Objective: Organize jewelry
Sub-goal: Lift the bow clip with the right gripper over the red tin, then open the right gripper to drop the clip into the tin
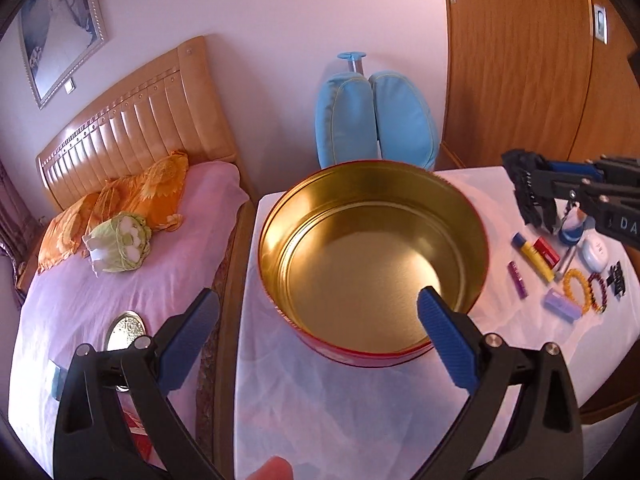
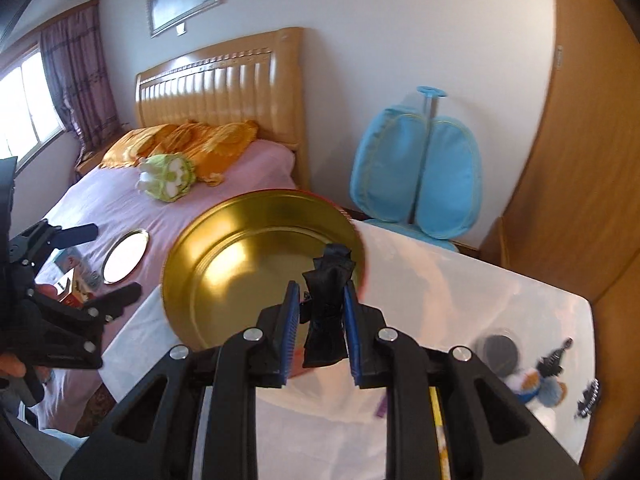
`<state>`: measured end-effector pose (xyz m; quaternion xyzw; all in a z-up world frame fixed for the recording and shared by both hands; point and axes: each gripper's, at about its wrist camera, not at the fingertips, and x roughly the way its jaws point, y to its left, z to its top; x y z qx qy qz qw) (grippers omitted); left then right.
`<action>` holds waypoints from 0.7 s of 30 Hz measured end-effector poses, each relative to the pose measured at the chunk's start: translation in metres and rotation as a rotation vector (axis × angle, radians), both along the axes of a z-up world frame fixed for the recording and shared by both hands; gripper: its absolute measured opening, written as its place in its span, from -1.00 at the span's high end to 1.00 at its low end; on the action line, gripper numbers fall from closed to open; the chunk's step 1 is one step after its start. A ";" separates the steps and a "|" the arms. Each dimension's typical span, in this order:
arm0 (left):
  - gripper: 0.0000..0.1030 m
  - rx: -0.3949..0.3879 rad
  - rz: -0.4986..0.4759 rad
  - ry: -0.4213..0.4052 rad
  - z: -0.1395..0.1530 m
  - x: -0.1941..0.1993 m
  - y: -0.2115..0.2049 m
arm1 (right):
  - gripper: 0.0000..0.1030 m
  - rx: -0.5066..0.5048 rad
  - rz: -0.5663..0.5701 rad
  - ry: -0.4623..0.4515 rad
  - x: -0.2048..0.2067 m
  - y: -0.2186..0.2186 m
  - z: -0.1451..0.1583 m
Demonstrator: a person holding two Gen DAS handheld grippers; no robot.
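A round tin [image 1: 476, 240], red outside and gold inside, stands empty on the white-covered table [image 1: 320, 408]. My left gripper [image 1: 320, 316] is open at the tin's near rim, with nothing between its fingers. My right gripper [image 2: 320, 292] is shut on a black fabric bow [image 2: 326, 320] and holds it above the table beside the tin [image 2: 224, 264]. In the left wrist view the right gripper [image 1: 548, 188] hangs over the table's right side with the bow [image 1: 524, 188]. An amber bead bracelet [image 1: 576, 280] and a dark red one [image 1: 598, 292] lie there.
Small items crowd the table's right side: a yellow tube [image 1: 534, 256], a red case [image 1: 546, 250], purple tubes [image 1: 560, 306], a white compact [image 1: 596, 254], a black clip [image 1: 616, 278]. A bed [image 1: 100, 300] with an oval mirror [image 2: 125, 256] flanks the table's left. A blue chair [image 1: 376, 120] stands behind.
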<state>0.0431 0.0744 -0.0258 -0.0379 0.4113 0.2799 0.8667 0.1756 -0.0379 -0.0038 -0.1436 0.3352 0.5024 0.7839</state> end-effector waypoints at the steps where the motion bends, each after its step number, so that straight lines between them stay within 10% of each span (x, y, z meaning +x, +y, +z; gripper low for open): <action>1: -0.87 -0.014 -0.010 0.006 -0.006 -0.003 0.007 | 0.55 -0.013 0.031 0.011 -0.005 0.017 -0.005; 14: -0.87 -0.245 0.001 -0.024 -0.056 -0.052 0.086 | 0.54 -0.377 0.153 0.145 -0.030 0.196 -0.107; 16: -0.87 -0.261 0.010 -0.021 -0.058 -0.056 0.094 | 0.29 -0.385 0.148 0.147 -0.033 0.200 -0.109; 18: -0.87 -0.259 0.019 -0.017 -0.058 -0.057 0.097 | -0.36 -0.376 0.126 0.143 -0.032 0.199 -0.106; 21: -0.87 -0.251 -0.004 -0.024 -0.054 -0.056 0.095 | -0.55 -0.345 0.089 0.134 -0.026 0.188 -0.096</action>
